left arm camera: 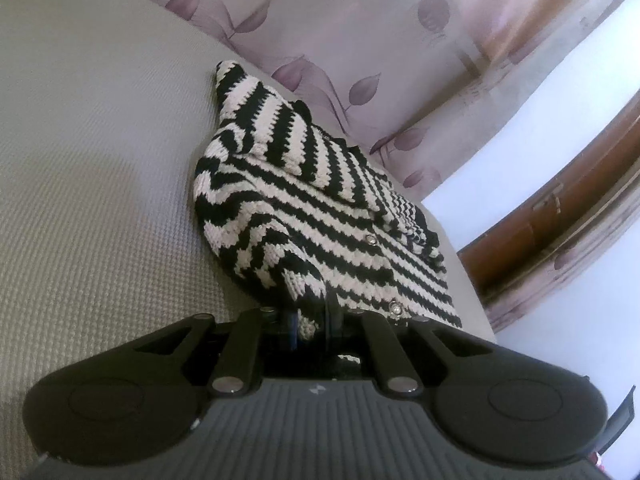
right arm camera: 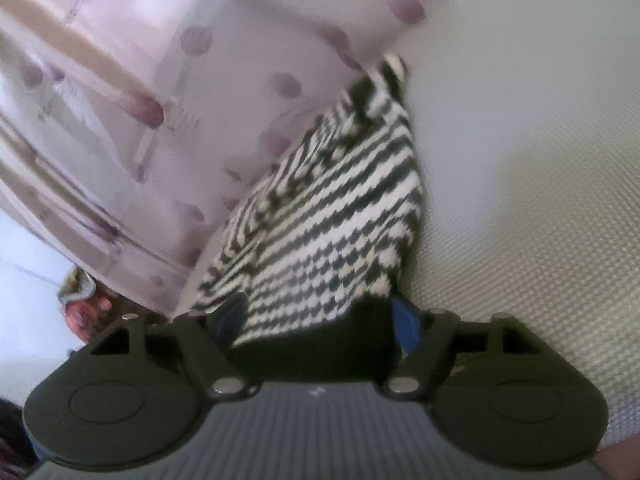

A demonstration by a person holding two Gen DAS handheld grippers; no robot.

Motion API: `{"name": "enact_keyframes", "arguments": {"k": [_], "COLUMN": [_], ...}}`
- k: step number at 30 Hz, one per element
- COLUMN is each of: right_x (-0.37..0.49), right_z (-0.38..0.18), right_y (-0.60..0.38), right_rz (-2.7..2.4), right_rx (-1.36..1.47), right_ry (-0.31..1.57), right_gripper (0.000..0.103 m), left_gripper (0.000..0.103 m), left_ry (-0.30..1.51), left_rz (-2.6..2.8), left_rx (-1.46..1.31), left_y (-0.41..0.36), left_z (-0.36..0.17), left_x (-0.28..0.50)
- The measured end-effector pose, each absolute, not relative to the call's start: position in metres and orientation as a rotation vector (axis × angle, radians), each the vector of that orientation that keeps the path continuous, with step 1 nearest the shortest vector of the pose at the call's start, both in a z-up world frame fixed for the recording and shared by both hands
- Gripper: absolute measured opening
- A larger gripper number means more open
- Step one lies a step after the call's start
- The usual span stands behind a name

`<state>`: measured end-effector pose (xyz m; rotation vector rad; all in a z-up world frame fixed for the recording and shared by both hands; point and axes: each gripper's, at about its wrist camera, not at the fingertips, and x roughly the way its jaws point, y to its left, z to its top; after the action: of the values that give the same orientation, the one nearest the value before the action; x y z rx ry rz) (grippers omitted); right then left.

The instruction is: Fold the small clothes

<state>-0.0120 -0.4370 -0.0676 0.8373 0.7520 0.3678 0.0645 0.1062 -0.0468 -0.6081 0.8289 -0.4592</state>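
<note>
Support surface: worktop (left arm camera: 92,168), covered w/ light grey-beige textured mat, fine waffle-type weave; also visible in right wrist view (right arm camera: 520,184). Far edge of worktop runs along a curtain-type backdrop w/ purple leaf print.

Item lying directly on worktop: one small knitted garment (left arm camera: 320,208), black/white horizontal stripes, approx. centre of surface near far edge. Garment is partly folded, layers overlapping; one corner points toward far edge. Two small shiny buttons visible on upper layer. Same garment seen in right wrist view (right arm camera: 340,208), blurred. Remaining mat area bare.
</note>
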Motion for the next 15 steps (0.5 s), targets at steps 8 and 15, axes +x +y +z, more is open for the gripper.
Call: {"name": "enact_keyframes", "arguments": {"k": [8,15], "right_x": [-0.001,0.003], "right_z": [-0.076,-0.057], "right_y": [-0.425,-0.435], "right_rz": [0.376,0.417], "right_rx": [0.846,0.963], "right_ry": [0.74,0.652], "right_gripper": [0.018,0.018], "left_gripper": [0.011,0.011], "left_ry": [0.783,0.689], "left_rz": [-0.432,-0.464], "left_rx": [-0.627,-0.612], "left_y": [0.112,0.104], "left_z": [-0.042,-0.016], "left_x": [0.062,0.067]}}
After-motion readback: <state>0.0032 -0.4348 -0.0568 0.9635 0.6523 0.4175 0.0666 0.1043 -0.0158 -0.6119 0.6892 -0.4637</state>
